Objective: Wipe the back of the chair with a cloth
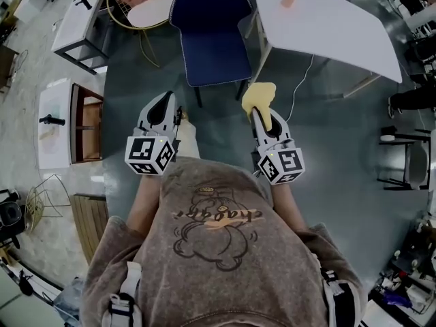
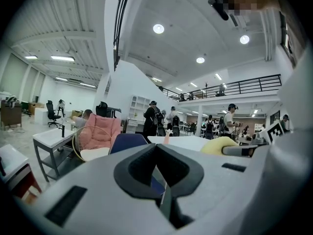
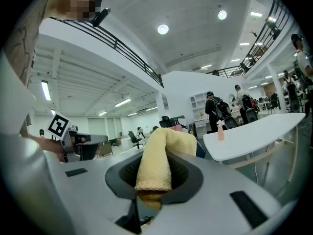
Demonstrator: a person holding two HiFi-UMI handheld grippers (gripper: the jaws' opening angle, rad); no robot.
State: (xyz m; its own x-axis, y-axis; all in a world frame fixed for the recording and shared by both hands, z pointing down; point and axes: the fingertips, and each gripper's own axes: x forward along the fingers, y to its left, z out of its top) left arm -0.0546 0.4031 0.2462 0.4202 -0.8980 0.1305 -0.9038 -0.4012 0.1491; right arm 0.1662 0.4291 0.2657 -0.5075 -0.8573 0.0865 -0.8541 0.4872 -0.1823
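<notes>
Cloth gripped, chair untouched
The right gripper (image 1: 261, 109) pinches the yellow cloth (image 1: 259, 94); the left gripper (image 1: 165, 107) seems pressed together, empty. The blue chair (image 1: 210, 33) stands apart at twelve o'clock. Best reach past the seat (image 1: 214, 58), lay the cloth flat on the backrest (image 1: 208, 2), stroke evenly.

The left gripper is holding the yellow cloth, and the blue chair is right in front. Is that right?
Not quite. The cloth is in the right gripper, not the left gripper. The right gripper view shows its jaws shut on the cloth, and the left gripper view shows nothing between the left jaws. The blue chair is indeed right in front.
</notes>
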